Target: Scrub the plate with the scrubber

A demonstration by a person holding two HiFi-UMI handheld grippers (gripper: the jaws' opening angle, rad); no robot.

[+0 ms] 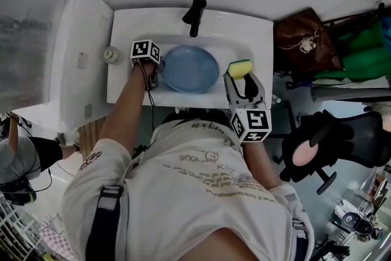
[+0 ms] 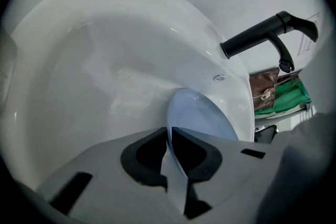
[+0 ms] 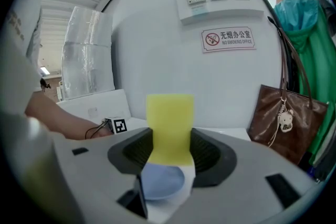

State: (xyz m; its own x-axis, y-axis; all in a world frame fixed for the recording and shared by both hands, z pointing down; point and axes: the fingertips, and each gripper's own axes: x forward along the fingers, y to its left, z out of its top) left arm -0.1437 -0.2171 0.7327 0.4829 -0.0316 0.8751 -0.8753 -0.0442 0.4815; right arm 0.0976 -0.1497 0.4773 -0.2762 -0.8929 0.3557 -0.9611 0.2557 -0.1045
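Plate sits in the sink, its rim clamped by the left tongs; right tongs clamp the scrubber.

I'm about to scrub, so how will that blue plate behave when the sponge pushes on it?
Probably stiff: the plate keeps its shape though the left hand-held gripper pinches only its rim. Held at one edge, it may pivot or slip under pressure, as its surface looks smooth. It seems to sit in the sink, which should steady it.
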